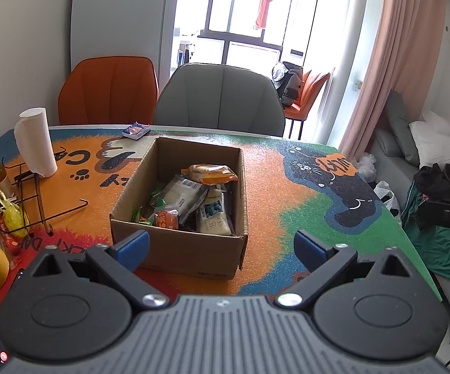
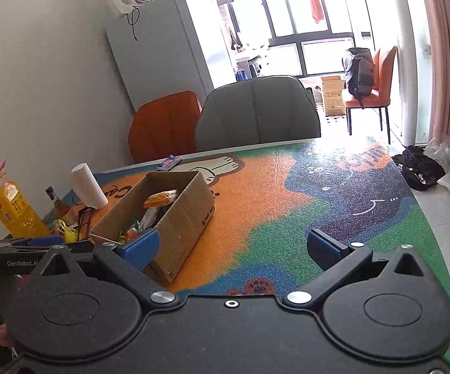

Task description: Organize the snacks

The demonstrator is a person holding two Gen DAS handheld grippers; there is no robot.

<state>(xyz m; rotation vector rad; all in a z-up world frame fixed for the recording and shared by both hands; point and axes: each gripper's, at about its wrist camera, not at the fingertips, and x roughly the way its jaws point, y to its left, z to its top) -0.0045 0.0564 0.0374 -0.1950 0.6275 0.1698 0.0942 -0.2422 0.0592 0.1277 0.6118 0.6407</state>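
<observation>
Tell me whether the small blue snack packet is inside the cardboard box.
No, the blue snack packet lies on the table mat beyond the cardboard box, near the far edge.

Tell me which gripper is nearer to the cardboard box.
Left. The left gripper hovers open right in front of the cardboard box. The right gripper is open too, off to the box's right side.

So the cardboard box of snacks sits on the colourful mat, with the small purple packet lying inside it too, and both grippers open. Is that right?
Not quite. The small purple packet lies outside the cardboard box, on the colourful mat beyond its far side; the left wrist view shows it. The rest holds: left gripper and right gripper are open.
</observation>
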